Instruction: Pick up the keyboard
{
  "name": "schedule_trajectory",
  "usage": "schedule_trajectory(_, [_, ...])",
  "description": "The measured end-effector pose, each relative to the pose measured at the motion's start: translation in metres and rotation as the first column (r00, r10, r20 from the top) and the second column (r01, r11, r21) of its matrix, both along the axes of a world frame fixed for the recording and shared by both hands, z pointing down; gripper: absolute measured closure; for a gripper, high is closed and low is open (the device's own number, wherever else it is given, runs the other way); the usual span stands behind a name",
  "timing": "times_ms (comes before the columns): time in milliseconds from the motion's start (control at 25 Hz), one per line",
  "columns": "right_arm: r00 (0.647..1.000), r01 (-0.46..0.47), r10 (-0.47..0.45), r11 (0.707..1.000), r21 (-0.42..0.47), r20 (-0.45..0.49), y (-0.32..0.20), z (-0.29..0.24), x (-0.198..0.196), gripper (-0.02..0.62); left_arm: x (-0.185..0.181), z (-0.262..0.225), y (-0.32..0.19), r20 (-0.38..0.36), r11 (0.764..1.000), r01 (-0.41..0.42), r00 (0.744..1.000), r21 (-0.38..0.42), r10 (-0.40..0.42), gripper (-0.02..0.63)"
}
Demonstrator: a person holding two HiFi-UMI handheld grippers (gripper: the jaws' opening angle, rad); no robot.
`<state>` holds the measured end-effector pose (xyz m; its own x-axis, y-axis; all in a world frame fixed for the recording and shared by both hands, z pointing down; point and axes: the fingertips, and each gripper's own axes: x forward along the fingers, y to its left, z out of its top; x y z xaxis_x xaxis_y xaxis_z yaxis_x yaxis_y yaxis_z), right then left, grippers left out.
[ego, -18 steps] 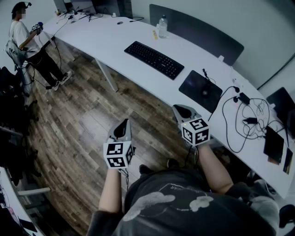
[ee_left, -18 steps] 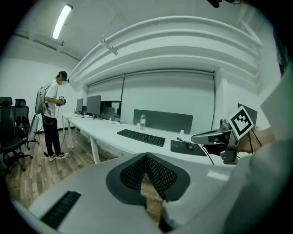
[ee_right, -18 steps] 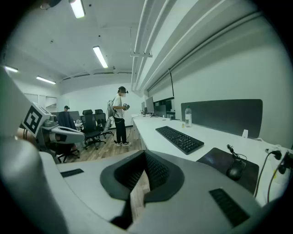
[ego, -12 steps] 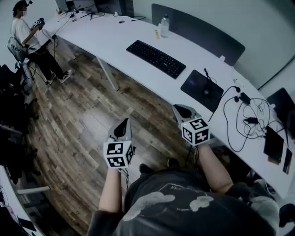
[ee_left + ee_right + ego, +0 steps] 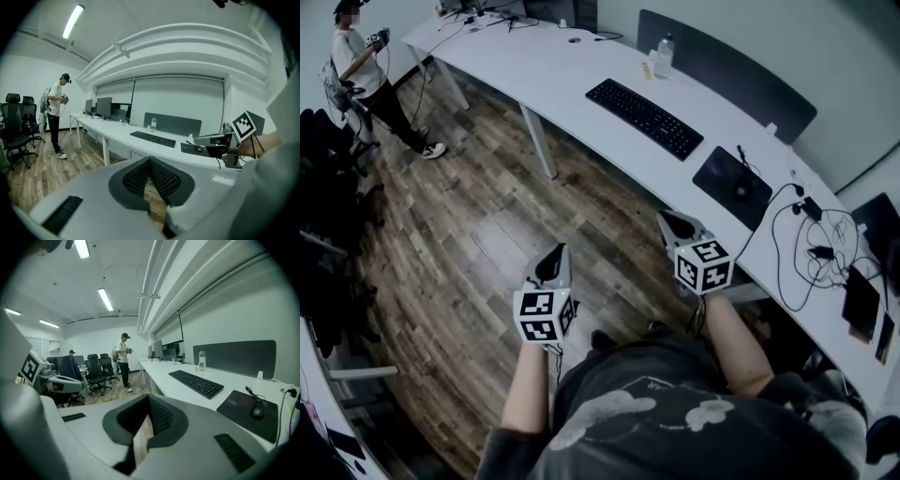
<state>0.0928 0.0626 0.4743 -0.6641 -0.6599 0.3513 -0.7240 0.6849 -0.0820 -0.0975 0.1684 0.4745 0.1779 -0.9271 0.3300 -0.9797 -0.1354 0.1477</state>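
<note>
A black keyboard (image 5: 644, 117) lies flat on the long white desk (image 5: 581, 89), also seen as the keyboard (image 5: 197, 382) and the keyboard (image 5: 153, 138). My left gripper (image 5: 555, 255) hangs shut over the wooden floor, well short of the desk, with nothing between its jaws. My right gripper (image 5: 671, 221) is shut and empty too, near the desk's front edge and this side of the keyboard. In its own view the left gripper (image 5: 150, 160) points toward the desk; the right gripper (image 5: 149, 398) faces down the room.
A dark mouse pad (image 5: 732, 174) with a mouse lies right of the keyboard, a water bottle (image 5: 664, 55) behind it, and tangled cables (image 5: 811, 244) farther right. A person (image 5: 367, 70) stands at the desk's far left end. Office chairs (image 5: 96, 371) line the left.
The head view has shifted: desk and keyboard now sit higher and more to the right in the picture. Both grippers keep their places and stay shut.
</note>
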Motion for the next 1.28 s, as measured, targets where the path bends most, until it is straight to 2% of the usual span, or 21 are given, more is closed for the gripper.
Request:
schedule_trajectory(160, [1.0, -0.007, 0.007, 0.999, 0.032, -0.007, 0.005, -0.006, -0.017, 0.594, -0.02, -0.004, 0.006, 0.014, 1.0, -0.015, 1.0, 0.028, 0.014, 0.604])
schedule_trajectory(320, [1.0, -0.014, 0.015, 1.0, 0.023, -0.015, 0.003, -0.002, -0.022, 0.594, -0.032, -0.008, 0.004, 0.013, 0.998, -0.012, 1.0, 0.056, 0.011, 0.604])
schedule_trajectory(680, [0.997, -0.074, 0.074, 0.997, -0.004, 0.01, -0.052, 0.012, -0.026, 0.594, -0.042, 0.0, -0.037, 0.047, 0.996, -0.056, 0.997, 0.064, 0.053, 0.604])
schedule_trajectory(880, [0.993, -0.11, 0.111, 0.993, -0.032, 0.03, -0.11, 0.024, -0.031, 0.594, -0.055, 0.011, -0.094, 0.06, 0.996, -0.08, 0.995, 0.029, 0.079, 0.604])
schedule_trajectory(1280, [0.971, -0.225, 0.232, 0.969, -0.099, 0.06, -0.258, 0.039, -0.011, 0.594, -0.055, 0.014, -0.255, 0.092, 0.984, -0.175, 0.98, -0.028, 0.177, 0.604])
